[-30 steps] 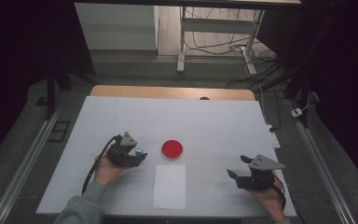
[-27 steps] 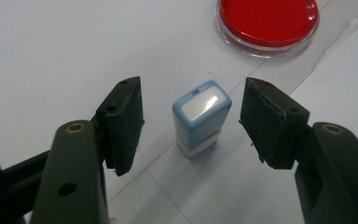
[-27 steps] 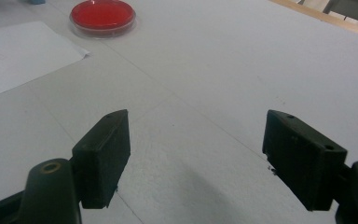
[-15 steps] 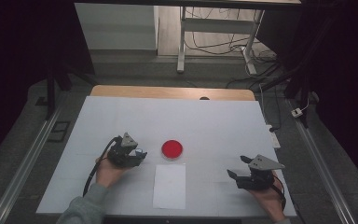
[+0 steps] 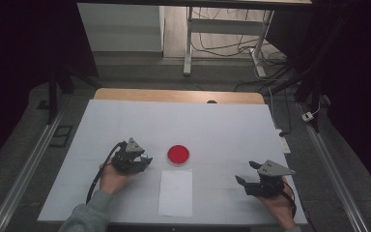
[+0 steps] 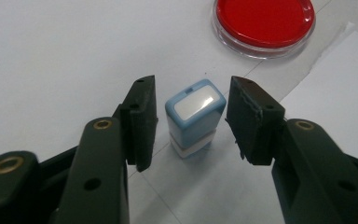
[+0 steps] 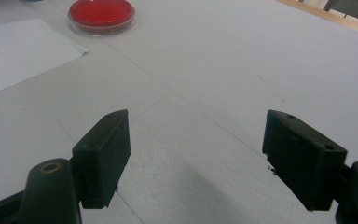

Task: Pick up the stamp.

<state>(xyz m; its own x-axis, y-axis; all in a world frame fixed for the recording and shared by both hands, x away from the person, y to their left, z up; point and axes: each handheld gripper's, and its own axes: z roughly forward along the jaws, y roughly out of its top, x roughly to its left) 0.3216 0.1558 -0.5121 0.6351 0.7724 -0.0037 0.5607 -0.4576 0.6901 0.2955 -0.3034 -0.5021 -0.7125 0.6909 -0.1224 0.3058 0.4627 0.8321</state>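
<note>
Left jaws closing in around the little blue stamp

Over on the left, the left gripper (image 6: 191, 116) has its jaws narrowing on either side of the blue stamp (image 6: 195, 117), which stands upright on the white table (image 5: 222, 125); a slim gap shows at each pad, so no squeeze yet. Just beyond sits the red ink pad (image 5: 178, 154), and the white sheet of paper (image 5: 176, 192) lies beside it, nearer the person. Far right, the right gripper (image 7: 196, 158) hovers low with jaws spread wide, nothing between them.
</note>
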